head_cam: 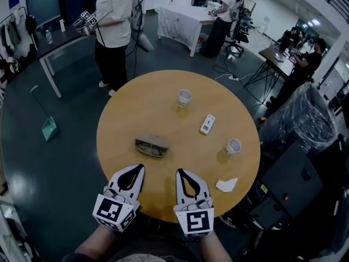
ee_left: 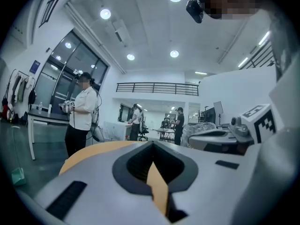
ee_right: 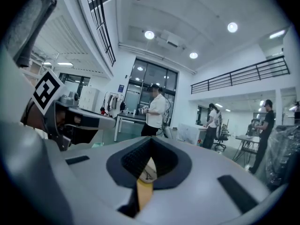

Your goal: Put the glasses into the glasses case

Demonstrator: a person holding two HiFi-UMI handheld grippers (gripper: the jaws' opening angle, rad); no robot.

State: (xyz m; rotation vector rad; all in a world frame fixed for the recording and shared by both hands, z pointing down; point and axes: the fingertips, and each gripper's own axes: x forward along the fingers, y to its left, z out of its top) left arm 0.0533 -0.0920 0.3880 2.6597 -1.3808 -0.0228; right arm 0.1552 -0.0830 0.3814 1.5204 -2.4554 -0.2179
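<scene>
1. The left hand-held gripper [head_cam: 136, 169] is clenched, its jaw tips meeting with nothing between them; only a sliver of the surface [head_cam: 136, 100] shows through the gap behind the tips.
2. The right hand-held gripper [head_cam: 181, 173] is likewise clenched and empty. Both hover side by side over the near edge of the round wooden surface.
3. The glasses case [head_cam: 151, 141] lies left of centre, well apart from both hand-held grippers. Its long axis runs left to right, the right end slightly nearer.
4. The dark-framed glasses [head_cam: 149, 148] lie along the case's near side. They may rest in its open half or just against it; the head view is too small to tell.
5. Key relation: the case lies farther out, slightly right of the left hand-held gripper and left of the right one. The left is the nearer, so it is judged better placed to reach first.
6. Not in play: a far paper cup [head_cam: 185, 97], a right paper cup [head_cam: 233, 147], a white flat device [head_cam: 208, 124] and a crumpled tissue [head_cam: 226, 185].
</scene>
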